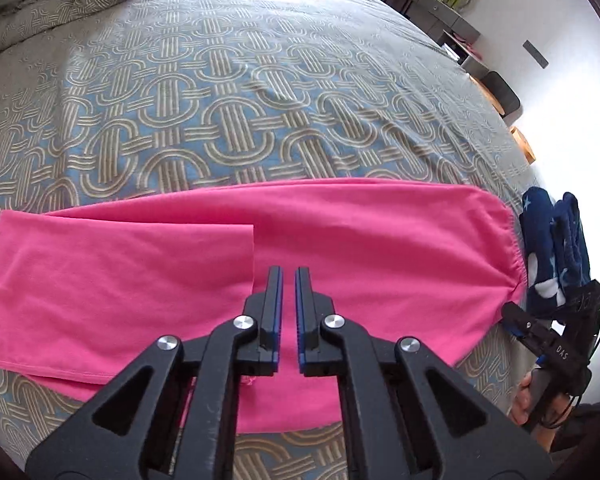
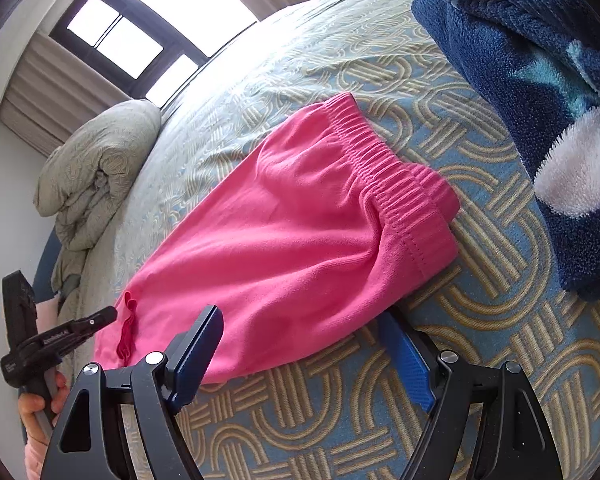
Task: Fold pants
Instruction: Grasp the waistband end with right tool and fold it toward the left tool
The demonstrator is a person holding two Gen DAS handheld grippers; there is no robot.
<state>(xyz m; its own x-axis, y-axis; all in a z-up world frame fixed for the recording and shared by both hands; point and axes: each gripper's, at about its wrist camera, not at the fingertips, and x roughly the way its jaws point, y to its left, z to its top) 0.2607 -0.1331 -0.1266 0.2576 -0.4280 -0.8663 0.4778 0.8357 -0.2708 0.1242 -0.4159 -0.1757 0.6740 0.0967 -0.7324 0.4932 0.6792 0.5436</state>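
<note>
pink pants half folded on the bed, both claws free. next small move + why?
Probably close the right claw on the waistband corner and carry it toward the folded leg end. The pink pants lie flat on the bedspread, leg cuff already folded back to mid-length. The right claw is open at the near edge; the left claw hangs nearly shut, holding nothing.

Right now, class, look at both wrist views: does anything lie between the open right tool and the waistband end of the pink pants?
Nothing visible does. The right tool stands open at the near edge of the pink pants, with only patterned bedspread around it. The blue fleece blanket lies off to the side, apart from the waistband.
</note>
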